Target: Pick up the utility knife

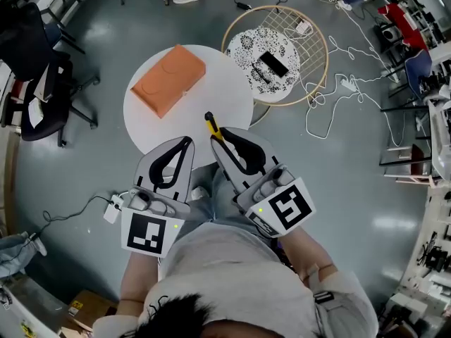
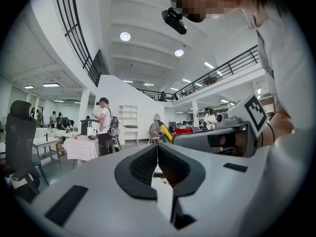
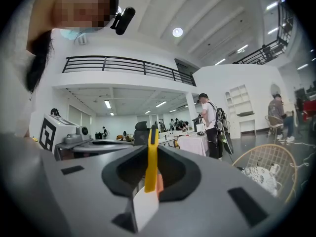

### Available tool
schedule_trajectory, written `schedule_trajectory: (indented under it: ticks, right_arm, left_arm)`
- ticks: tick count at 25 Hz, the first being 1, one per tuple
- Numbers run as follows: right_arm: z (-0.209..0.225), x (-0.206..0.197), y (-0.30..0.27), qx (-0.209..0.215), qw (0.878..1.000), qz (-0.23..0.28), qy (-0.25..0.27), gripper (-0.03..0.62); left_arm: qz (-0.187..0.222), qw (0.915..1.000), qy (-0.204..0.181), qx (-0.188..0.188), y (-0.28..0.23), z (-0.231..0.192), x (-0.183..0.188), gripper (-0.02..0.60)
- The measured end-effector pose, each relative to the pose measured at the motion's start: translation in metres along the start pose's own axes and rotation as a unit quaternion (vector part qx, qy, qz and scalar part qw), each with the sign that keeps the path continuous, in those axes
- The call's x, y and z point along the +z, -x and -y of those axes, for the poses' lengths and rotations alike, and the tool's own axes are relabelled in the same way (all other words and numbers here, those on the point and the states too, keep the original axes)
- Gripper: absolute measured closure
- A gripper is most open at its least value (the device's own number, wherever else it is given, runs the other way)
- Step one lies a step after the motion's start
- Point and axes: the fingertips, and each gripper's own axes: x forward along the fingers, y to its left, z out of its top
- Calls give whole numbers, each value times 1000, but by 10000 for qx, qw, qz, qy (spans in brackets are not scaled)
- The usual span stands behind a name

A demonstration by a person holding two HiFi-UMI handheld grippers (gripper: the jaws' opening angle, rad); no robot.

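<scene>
My right gripper is shut on the yellow utility knife, whose black-tipped end sticks out past the jaws above the near edge of the round white table. In the right gripper view the knife stands upright, clamped between the jaws of that gripper. My left gripper hangs beside it on the left, shut with nothing in it. From the left gripper view its jaws meet in a thin line, and the knife shows as a yellow strip ahead of the right gripper's body.
An orange flat box lies on the table's far left. A wire basket with a patterned cloth and a black device stands beyond the table on the right. White cables trail on the floor; office chairs stand at left.
</scene>
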Motion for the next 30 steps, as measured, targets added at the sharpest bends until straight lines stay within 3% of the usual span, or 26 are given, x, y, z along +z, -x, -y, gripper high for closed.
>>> schedule_trajectory:
  ticks: [30]
  right_arm:
    - [-31, 24, 14, 127, 9988, 248, 398, 528]
  left_arm:
    - [363, 9993, 15, 68, 19, 10, 17, 571]
